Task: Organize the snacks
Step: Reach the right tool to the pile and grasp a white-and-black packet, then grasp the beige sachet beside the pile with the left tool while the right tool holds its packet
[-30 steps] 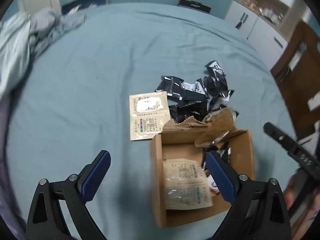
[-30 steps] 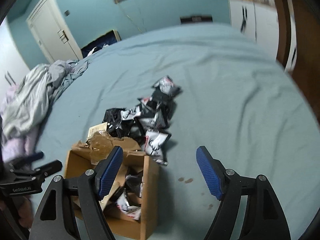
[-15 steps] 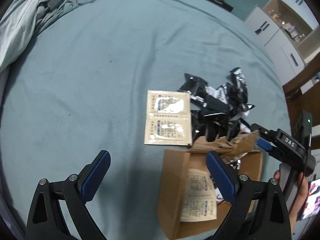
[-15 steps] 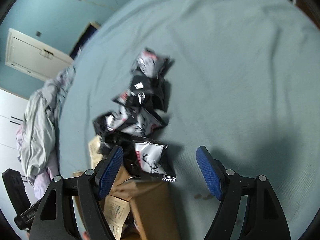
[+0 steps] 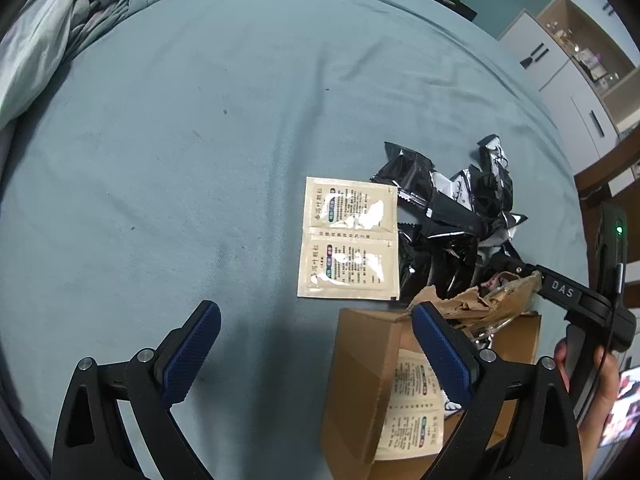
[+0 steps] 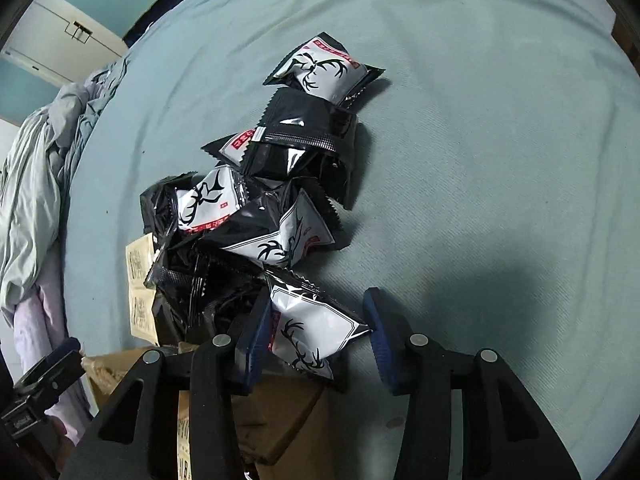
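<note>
On the left side of the bed, the left gripper hung over bare teal sheet with its jaws spread wide and nothing between them, tipped steeply downward, seemingly waiting its turn. Just beyond its right finger lay a beige double sachet, flat and face up beside the pile, probably set apart because it differs from the black packets. Nearer the camera, the cardboard box stood open with its torn flap crumpled at the far edge and a similar sachet leaning inside, which suggests it was the place the snacks were being gathered into. Beyond the box, the pile of black-and-white snack packets lay jumbled on the sheet, overlapping one another. At the right, the right gripper pointed down at the nearest edge of that pile, its jaws closing around the closest deer-print packet; the left pad looked against the wrapper, the right one at its corner, though a firm pinch was not certain.
</note>
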`<state>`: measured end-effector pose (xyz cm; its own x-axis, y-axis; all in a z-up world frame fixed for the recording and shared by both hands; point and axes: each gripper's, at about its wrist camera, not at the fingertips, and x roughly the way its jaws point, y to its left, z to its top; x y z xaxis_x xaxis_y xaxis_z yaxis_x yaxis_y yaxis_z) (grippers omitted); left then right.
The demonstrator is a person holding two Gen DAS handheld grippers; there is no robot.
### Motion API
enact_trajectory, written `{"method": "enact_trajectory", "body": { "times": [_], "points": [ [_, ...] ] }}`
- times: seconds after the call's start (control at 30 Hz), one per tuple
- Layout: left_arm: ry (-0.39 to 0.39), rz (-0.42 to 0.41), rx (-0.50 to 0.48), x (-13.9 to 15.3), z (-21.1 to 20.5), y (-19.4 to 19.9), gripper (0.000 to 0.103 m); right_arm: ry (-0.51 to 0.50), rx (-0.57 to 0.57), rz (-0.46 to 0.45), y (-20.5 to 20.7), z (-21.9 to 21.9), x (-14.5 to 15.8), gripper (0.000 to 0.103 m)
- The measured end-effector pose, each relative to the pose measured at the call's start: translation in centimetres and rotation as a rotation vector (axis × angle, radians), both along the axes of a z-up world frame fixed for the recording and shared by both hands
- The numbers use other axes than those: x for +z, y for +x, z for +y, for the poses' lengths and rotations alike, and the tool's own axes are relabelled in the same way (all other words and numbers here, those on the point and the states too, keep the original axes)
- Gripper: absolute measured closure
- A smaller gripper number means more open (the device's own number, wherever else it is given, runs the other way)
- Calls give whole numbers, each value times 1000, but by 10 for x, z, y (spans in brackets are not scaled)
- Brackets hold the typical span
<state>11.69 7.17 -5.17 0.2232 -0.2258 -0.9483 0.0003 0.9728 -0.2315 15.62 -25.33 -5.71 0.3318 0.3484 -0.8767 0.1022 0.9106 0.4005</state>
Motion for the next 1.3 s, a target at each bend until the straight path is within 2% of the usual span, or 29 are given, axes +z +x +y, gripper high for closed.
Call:
{"method": "enact_trajectory", "body": {
  "times": [0.13,0.17,0.27,0.37,0.47,0.57,0.67,0.73,0.87,1.07,1.17,1.3],
  "points": [
    [-20,5,3,-2,-1,1,4,0,-36,-54,-6,-1,14,62],
    [-20,3,3,-2,0,1,3,-4,-46,-76,-8,-4,19,66],
    [-21,3,-8,-2,-3,5,3,-18,-69,-134,-15,-4,33,66],
    [-40,19,-16,1,-6,21,3,10,-65,-153,-21,-5,35,66],
    [-15,36,-8,-3,-8,42,3,11,-80,-159,-24,-11,33,66],
    [5,96,-32,-20,-15,65,3,-4,-108,-180,-25,-17,39,66],
    [-20,201,-89,-49,-25,84,3,-13,-114,-193,-28,-18,44,66],
    [-31,229,-104,-60,-30,89,3,-19,-109,-190,-28,-16,42,66],
    [22,201,-147,-66,-42,91,0,-25,-95,-174,-24,-12,38,66],
    [177,139,-201,-72,-65,94,0,-41,-70,-162,-16,-7,34,66],
    [238,94,-221,-69,-72,92,16,-41,-70,-160,-15,-7,34,66],
    [232,69,-220,-58,-70,89,25,-35,-86,-164,-17,-11,35,66]
  ]
}}
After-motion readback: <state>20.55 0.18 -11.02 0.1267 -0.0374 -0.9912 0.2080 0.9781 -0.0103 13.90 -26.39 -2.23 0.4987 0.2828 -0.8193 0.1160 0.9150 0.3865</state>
